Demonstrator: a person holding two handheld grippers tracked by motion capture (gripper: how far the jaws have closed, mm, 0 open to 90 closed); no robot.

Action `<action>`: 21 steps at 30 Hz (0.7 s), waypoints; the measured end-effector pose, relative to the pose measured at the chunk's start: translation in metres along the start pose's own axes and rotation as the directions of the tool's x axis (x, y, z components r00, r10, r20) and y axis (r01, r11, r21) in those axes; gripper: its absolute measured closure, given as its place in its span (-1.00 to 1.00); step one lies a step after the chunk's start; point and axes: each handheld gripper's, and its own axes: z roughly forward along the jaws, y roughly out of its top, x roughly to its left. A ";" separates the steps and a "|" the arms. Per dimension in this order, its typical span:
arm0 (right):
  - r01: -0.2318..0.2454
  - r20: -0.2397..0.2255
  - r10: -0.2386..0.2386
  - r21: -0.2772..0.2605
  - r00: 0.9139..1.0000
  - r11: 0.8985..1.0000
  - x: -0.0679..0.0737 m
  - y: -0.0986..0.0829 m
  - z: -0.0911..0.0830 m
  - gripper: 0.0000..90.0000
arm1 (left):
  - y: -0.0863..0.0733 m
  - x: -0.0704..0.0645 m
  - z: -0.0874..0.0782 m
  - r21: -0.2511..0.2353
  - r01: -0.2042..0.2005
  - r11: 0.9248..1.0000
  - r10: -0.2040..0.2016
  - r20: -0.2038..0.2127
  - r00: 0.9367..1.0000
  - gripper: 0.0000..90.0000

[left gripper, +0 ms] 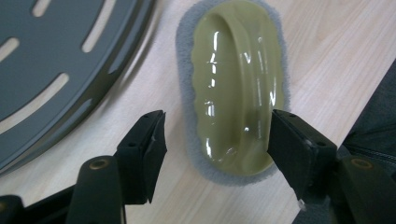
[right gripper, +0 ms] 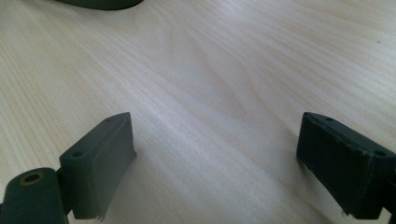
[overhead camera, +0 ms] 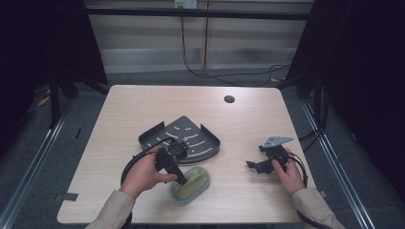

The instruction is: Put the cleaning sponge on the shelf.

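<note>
Two sleeved forearms come in at the bottom of the frame, each hand holding a gripper over the pale wooden desk (overhead camera: 143, 105).

Left gripper (overhead camera: 182, 179), just left of centre, reaches down over an olive-green scrubber (left gripper: 238, 88) with a grey pad; its jaws stand open on either side of the near end, whether touching I cannot tell. Beside it toward the upper left sits a dark slotted metal tray (overhead camera: 191, 131). Right gripper (overhead camera: 253, 165), at lower right, is well apart from both, jaws wide open over bare wood.
</note>
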 end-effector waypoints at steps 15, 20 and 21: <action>0.001 0.000 -0.001 0.000 1.000 1.000 0.000 0.000 0.000 -0.76 | 0.017 -0.012 0.015 0.052 0.020 0.998 -0.022 0.035 0.999 0.15; 0.001 0.001 -0.001 0.000 1.000 1.000 0.000 0.000 0.000 -0.76 | 0.022 -0.016 0.019 0.100 0.007 0.995 -0.012 0.051 0.999 0.48; 0.000 0.000 0.000 0.000 1.000 1.000 0.000 0.000 0.000 -0.76 | 0.023 -0.015 0.018 0.120 0.017 0.993 -0.024 0.059 0.998 0.57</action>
